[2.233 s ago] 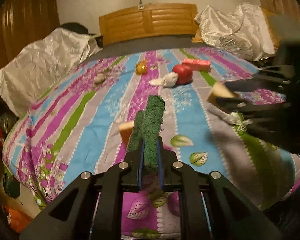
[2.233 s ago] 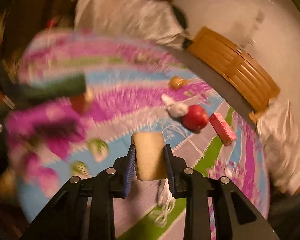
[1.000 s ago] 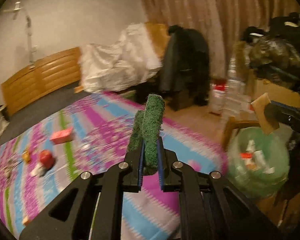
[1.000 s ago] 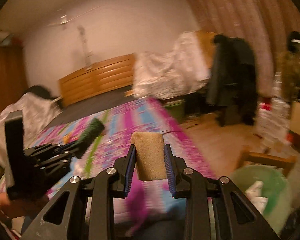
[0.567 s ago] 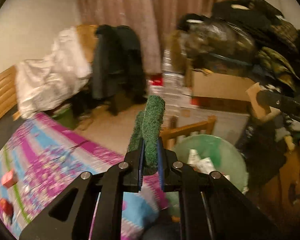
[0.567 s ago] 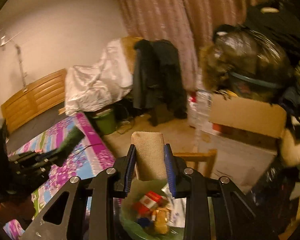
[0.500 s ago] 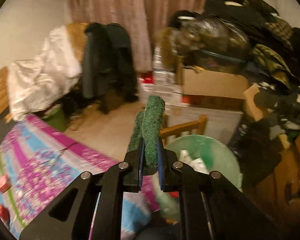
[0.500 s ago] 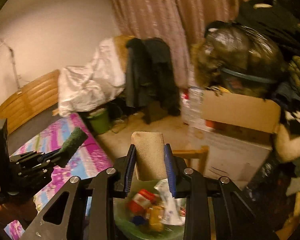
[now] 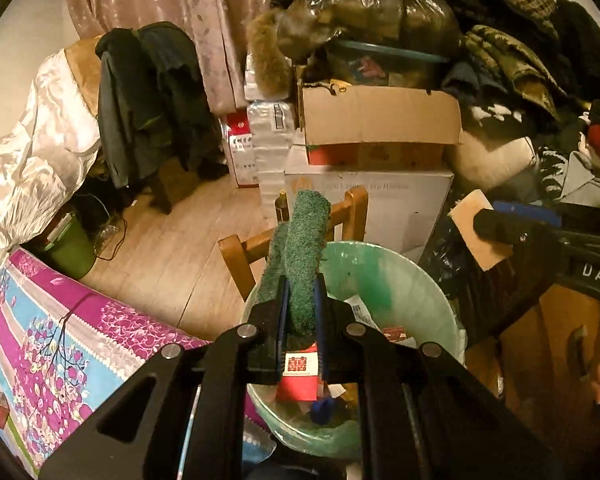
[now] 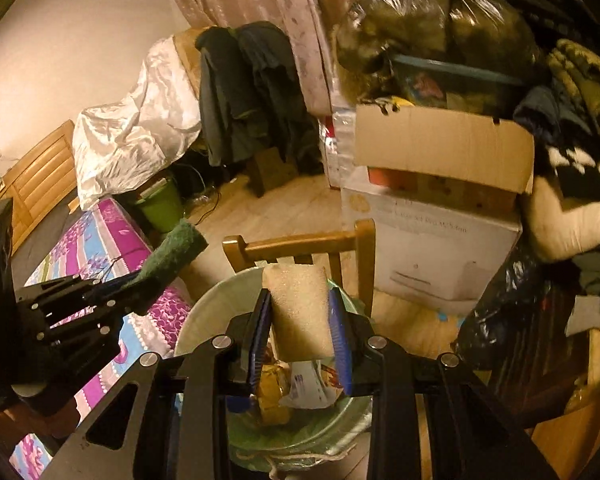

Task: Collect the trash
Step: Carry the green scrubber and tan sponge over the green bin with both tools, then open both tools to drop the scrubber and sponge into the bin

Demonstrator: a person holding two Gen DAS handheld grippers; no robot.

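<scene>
My left gripper (image 9: 300, 312) is shut on a folded green scouring pad (image 9: 302, 252), held above a green-lined trash bin (image 9: 404, 284) that holds a red packet and paper scraps. My right gripper (image 10: 300, 320) is shut on a tan sponge (image 10: 298, 312), also over the trash bin (image 10: 208, 312). The right gripper with its tan sponge (image 9: 474, 236) shows at the right of the left wrist view. In the right wrist view the left gripper and its green pad (image 10: 172, 252) sit at the left, beside the bin.
A wooden chair (image 9: 240, 248) stands just behind the bin. Stacked cardboard boxes (image 9: 380, 128) and bagged clothes rise behind it. The bed with its striped floral cover (image 9: 40, 340) lies to the left. A small green bucket (image 9: 68, 248) stands on the wooden floor.
Both grippers swung from over the bed to the trash bin and dipped down; the bin now sits right under their fingers. Each still holds its item.
</scene>
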